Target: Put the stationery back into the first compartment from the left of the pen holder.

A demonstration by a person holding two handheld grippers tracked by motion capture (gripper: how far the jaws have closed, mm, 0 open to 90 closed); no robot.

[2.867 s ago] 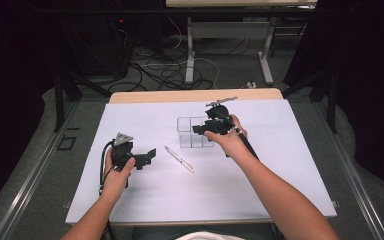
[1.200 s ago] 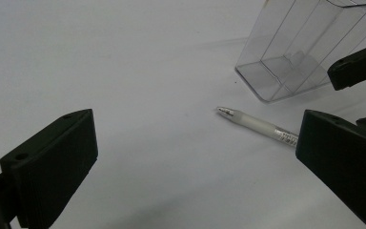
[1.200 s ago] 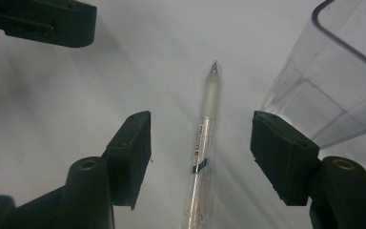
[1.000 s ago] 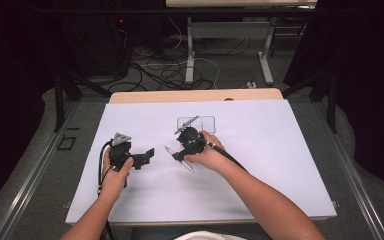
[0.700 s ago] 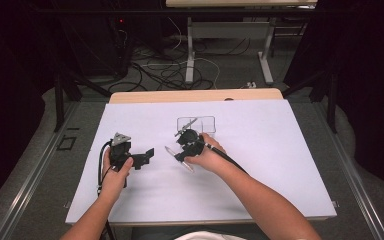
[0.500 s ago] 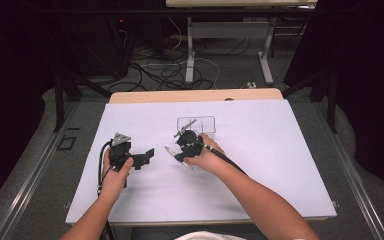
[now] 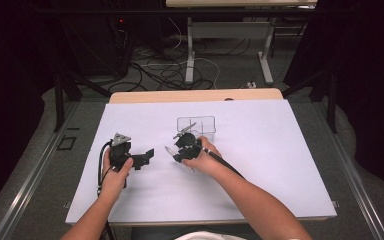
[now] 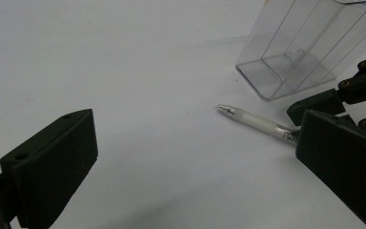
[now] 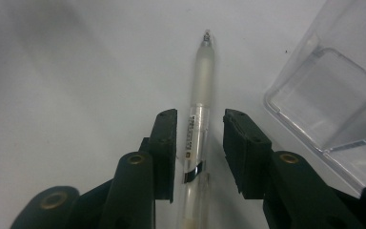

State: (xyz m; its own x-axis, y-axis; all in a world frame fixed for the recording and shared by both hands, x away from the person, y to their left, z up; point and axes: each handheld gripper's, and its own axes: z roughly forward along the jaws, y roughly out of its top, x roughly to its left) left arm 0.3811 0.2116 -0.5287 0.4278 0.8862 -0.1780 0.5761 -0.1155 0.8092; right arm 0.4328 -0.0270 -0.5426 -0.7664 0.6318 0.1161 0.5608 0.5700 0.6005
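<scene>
Black plastic jaws of the right gripper (image 9: 199,143) stand apart on either side of a pen (image 9: 198,119), one jaw to each flank of the barrel, a sliver of white showing between pad and pen on both sides. Not yet clamped. The jaws straddle the clear mid-barrel, where the printed label and a dark band sit, just behind the frosted grip section.

The pen lies flat on the white desk (image 7: 280,165), tip pointing away from the right gripper, alongside the near corner of a clear plastic organiser (image 9: 333,90). In the high view the organiser (image 7: 196,125) stands just beyond the right gripper (image 7: 184,150), compartments apparently empty.

Handling, as a judgement: light, rigid, round and smooth. It will roll if nudged by one jaw before the other, so the closing should be even. The clear barrel is slick; the frosted section forward looks more grippy. The present hold point is near the pen's middle, which should balance it well enough for a lift. Little risk of crushing; more risk of it swivelling in the pads once raised.

Further out, the left gripper (image 7: 130,156) rests on the desk well to the left, jaws wide apart and holding nothing, looking toward the pen (image 8: 255,121) and organiser (image 8: 305,47).
</scene>
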